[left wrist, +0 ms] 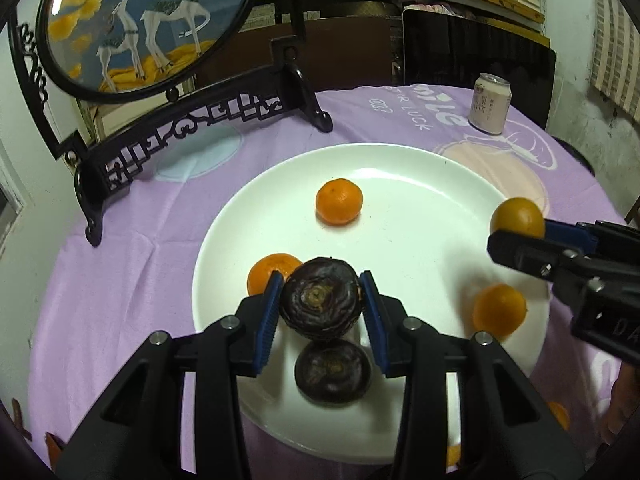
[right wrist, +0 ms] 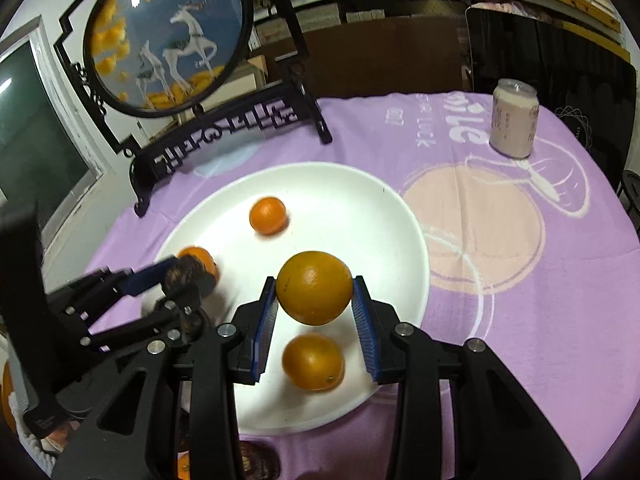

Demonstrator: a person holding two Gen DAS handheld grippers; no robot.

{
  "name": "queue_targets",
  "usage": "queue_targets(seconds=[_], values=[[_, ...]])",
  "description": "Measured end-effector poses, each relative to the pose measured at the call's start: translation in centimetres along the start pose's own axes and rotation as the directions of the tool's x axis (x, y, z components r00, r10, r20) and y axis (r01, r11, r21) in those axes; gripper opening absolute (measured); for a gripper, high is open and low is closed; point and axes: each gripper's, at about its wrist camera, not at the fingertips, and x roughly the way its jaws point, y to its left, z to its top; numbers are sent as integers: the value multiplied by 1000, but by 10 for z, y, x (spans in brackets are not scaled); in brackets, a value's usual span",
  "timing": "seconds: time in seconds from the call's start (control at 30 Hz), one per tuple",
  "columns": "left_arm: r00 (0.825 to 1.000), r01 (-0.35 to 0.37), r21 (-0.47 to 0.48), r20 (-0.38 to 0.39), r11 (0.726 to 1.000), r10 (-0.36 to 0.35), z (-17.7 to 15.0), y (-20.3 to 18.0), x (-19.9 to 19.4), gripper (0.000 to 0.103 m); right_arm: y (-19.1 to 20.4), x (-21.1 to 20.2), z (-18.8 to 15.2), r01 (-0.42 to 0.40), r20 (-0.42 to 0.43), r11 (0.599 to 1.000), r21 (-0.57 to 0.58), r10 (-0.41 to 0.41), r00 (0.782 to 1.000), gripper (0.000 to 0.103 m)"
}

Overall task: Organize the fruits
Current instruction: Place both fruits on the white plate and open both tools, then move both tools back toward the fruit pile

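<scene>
My left gripper (left wrist: pixel 320 300) is shut on a dark purple wrinkled fruit (left wrist: pixel 319 304), held above the white plate (left wrist: pixel 400 160). A second dark fruit (left wrist: pixel 333 372) lies on the plate just below it. My right gripper (right wrist: pixel 315 292) is shut on an orange (right wrist: pixel 315 287) over the plate (right wrist: pixel 340 172); in the left wrist view that orange (left wrist: pixel 517 217) shows at the right. On the plate lie small oranges: one in the middle (left wrist: pixel 339 201), one at the left (left wrist: pixel 269 276), one at the right (left wrist: pixel 499 310). Another orange (right wrist: pixel 313 362) rests under my right gripper.
A black carved stand with a round deer picture (left wrist: pixel 148 20) rises at the back left of the purple cloth (left wrist: pixel 140 248). A pale drink can (left wrist: pixel 491 104) stands at the back right. More fruit (right wrist: pixel 256 462) lies near the table's front edge.
</scene>
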Motion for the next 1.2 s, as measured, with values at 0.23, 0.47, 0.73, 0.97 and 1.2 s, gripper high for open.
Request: queue_targets(seconds=[0.23, 0.47, 0.73, 0.97, 1.2], values=[[999, -22, 18, 25, 1000, 22, -2, -6, -2, 63, -1, 2, -2, -13, -16, 1000, 11, 13, 1000, 46], [996, -44, -19, 71, 999, 45, -11, 4, -30, 76, 4, -27, -10, -12, 35, 1000, 5, 12, 999, 46], [989, -58, -34, 136, 998, 62, -29, 7, -71, 85, 20, -56, -31, -17, 70, 999, -29, 19, 997, 46], [981, -90, -51, 169, 995, 97, -47, 11, -94, 86, 27, -79, -62, -18, 94, 999, -45, 23, 995, 46], [973, -108, -50, 201, 993, 116, -62, 8, -115, 88, 31, -90, -93, -6, 92, 998, -57, 11, 996, 50]])
